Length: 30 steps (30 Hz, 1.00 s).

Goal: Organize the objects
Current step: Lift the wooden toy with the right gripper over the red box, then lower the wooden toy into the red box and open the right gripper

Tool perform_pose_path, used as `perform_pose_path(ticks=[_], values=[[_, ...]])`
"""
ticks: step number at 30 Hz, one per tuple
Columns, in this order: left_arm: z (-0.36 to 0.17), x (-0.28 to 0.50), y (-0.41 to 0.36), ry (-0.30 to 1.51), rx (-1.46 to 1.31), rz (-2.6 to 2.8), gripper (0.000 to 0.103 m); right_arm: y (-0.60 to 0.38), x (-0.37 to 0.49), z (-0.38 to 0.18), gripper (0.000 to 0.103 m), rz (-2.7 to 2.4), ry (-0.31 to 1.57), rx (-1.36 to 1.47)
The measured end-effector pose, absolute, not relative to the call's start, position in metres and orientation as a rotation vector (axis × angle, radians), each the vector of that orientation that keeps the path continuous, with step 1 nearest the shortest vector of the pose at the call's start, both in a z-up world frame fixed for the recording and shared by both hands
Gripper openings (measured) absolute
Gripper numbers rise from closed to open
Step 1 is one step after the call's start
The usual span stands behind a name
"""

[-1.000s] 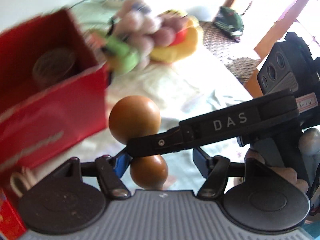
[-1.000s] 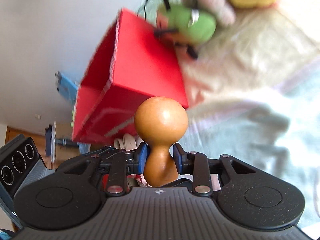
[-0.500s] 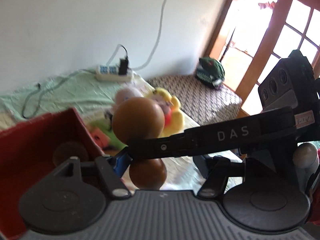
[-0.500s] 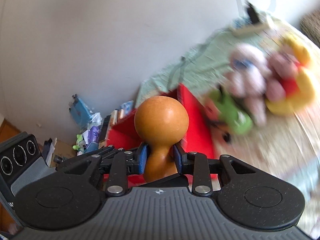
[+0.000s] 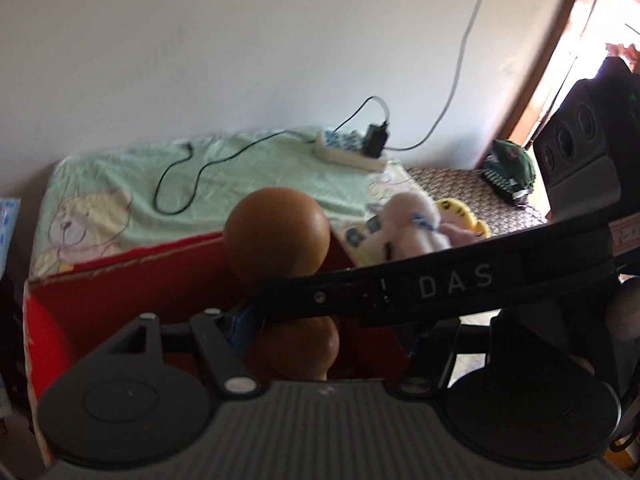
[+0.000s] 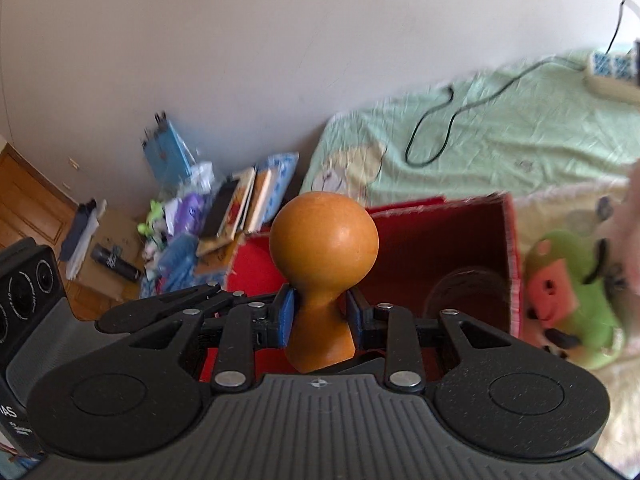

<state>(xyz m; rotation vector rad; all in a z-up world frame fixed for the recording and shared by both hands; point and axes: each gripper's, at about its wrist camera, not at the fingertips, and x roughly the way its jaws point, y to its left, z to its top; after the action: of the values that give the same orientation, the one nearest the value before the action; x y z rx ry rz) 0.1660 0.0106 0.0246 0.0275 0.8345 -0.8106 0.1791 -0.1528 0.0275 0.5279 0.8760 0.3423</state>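
While the right gripper pinches a brown gourd at its narrow waist, the round bulb stands clear above the jaws and the smaller lobe sits below, so the shape itself keeps it from slipping through. It hangs over the open mouth of the red box, which sits on the bed with a dark round thing, too dim to name, already lying inside. That placement suggests the gourd is meant to go into the box with it.

From the left wrist view the same gourd fills the middle, with the right tool's black finger crossing in front of it. The left gripper has its jaws spread wide; one blue pad seems to lie close against the gourd, though shadow and the crossing finger make contact hard to judge. It looks placed there to steady or guide, not to carry.

Beside the box lie a green plush toy and a white plush toy, probably waiting their turn.
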Motion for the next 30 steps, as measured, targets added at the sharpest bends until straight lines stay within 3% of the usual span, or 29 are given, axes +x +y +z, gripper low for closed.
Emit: perform_pose_path(ticks=[13,30], values=[[-0.054,0.212,0.0,1.098,0.051,-0.758,0.068,-0.133,0.215,-0.032,0.031,0.33,1.124,0.519],[-0.069,0.218,-0.01,1.227,0.106,-0.729,0.059,-0.129,0.221,-0.059,0.031,0.228,1.256,0.466]])
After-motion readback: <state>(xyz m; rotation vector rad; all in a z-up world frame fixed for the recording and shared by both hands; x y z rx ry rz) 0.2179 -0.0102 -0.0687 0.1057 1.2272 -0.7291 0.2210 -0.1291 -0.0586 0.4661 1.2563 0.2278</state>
